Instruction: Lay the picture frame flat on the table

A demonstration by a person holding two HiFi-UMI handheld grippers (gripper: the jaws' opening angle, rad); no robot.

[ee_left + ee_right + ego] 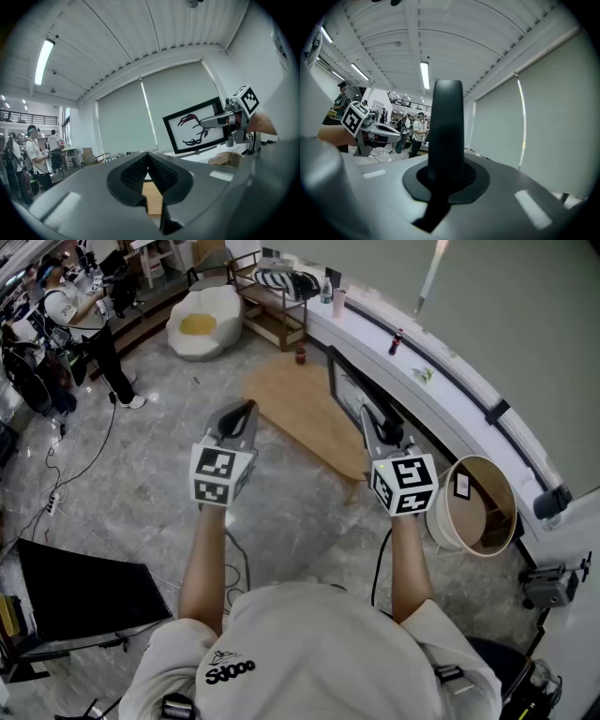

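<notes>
The picture frame (194, 129) is held upright at the wooden worktop's (300, 413) right edge, pinched by its rim in the right gripper (367, 423), presumably for controlled lowering, while the left gripper (246, 413), closed and empty, is held clear.

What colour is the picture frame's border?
Black, clearest on the picture frame in the left gripper view.

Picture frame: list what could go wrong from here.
1. The right gripper alone pinches the frame by one thin edge. The left gripper holds nothing, so the frame may swing or slip while tipping down.
2. The frame stands near the table's right edge, so it may land overhanging.
3. A bottle by the table's far end could get knocked.
</notes>
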